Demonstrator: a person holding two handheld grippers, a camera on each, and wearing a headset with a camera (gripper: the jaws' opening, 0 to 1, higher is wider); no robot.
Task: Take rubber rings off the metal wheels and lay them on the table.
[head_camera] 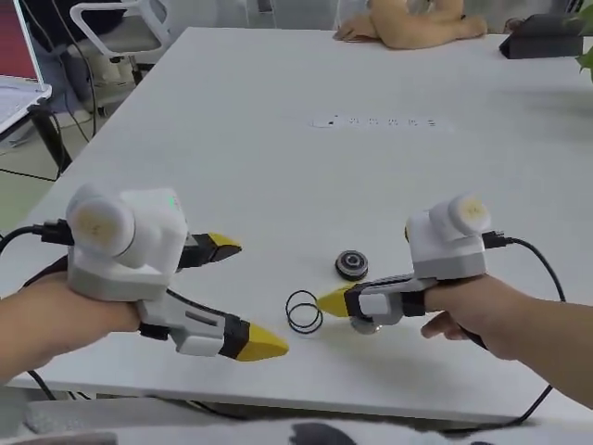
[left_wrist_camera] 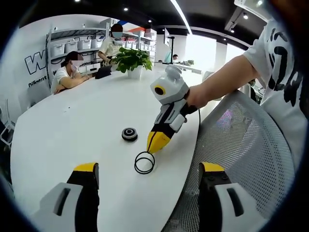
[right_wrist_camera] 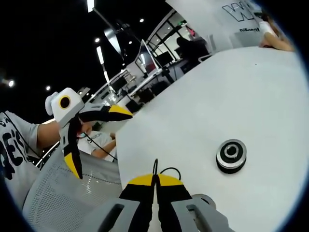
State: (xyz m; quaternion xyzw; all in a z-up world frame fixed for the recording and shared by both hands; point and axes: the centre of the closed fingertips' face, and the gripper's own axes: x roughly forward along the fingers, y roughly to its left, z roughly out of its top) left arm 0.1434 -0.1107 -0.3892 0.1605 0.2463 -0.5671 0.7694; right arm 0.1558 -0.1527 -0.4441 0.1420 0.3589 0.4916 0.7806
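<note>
Evidently the laying-down step is in hand: the rubber rings (head_camera: 303, 312) are seen as thin black loops lying flat on the white desk (head_camera: 278, 158), near its front edge. The right gripper (head_camera: 331, 301) is held low, with its yellow tongs pressed together at the loops' right edge. In the right gripper view a black strand is seen rising from the seam of the tongs, so an edge of the rings is judged to be pinched there, presumably so that the rubber is set down under control rather than dropped.

The metal wheel (head_camera: 352, 264) is placed just beyond, apart from the rings. A dark band is shown around its rim, so it is judged to be unstripped. A grey round part (head_camera: 364, 326), perhaps a bare wheel, is tucked under the right gripper.

The left gripper (head_camera: 250, 295) is held clear of the work, above the desk's near edge. Its tongs are spread wide with nothing between them, probably in readiness. Both grippers are carried nearly level, tips turned inward toward each other.
</note>
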